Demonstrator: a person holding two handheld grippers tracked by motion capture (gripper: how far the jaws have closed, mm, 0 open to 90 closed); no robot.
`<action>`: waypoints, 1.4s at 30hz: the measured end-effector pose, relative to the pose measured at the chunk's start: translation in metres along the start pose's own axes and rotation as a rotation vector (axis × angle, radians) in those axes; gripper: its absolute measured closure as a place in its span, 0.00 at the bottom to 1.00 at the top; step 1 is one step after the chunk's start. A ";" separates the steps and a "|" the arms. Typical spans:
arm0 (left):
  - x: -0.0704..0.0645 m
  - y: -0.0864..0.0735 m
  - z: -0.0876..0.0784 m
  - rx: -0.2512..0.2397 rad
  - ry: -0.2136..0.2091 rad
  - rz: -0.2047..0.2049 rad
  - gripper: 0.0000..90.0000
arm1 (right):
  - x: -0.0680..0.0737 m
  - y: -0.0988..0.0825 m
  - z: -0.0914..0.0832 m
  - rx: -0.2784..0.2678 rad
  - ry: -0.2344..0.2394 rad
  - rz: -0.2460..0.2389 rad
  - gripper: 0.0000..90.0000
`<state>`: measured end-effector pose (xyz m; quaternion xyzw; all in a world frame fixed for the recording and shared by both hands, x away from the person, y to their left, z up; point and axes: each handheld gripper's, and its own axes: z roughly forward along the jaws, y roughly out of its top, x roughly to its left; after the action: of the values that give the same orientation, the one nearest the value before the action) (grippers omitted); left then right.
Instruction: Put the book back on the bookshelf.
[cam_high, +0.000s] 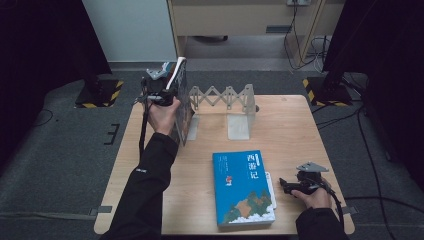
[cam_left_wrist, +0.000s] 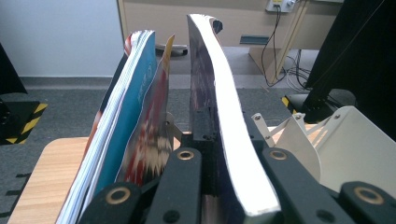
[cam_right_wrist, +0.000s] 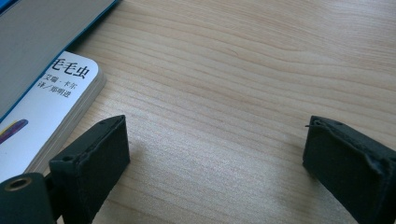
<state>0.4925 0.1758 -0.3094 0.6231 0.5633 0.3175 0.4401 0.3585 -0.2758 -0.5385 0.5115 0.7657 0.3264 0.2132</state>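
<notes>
Dark-covered book (cam_left_wrist: 219, 121) upright, clamped between left gripper (cam_left_wrist: 224, 161) fingers (cam_left_wrist: 180, 179)

Pretty dim overhead shot, corners go black; glare whitens my held thick book's page edge (cam_left_wrist: 233, 140), jaws up close are blurry.

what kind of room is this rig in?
Probably a lab or recording space, not a home: a lone wooden table on grey carpet, hazard-striped stand bases on both sides, and loose cables running to a wall socket.
</notes>
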 end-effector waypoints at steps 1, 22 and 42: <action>0.001 0.000 0.002 0.002 0.002 -0.006 0.91 | 0.000 0.000 0.000 0.000 0.000 0.000 0.08; 0.010 -0.020 0.016 -0.033 0.052 0.002 0.91 | 0.000 0.000 0.000 0.001 0.002 0.000 0.08; 0.016 -0.027 0.012 0.004 0.035 0.021 0.86 | 0.000 0.000 0.000 0.001 0.004 -0.002 0.08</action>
<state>0.4941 0.1886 -0.3402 0.6242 0.5650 0.3317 0.4256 0.3586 -0.2757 -0.5385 0.5101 0.7669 0.3269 0.2117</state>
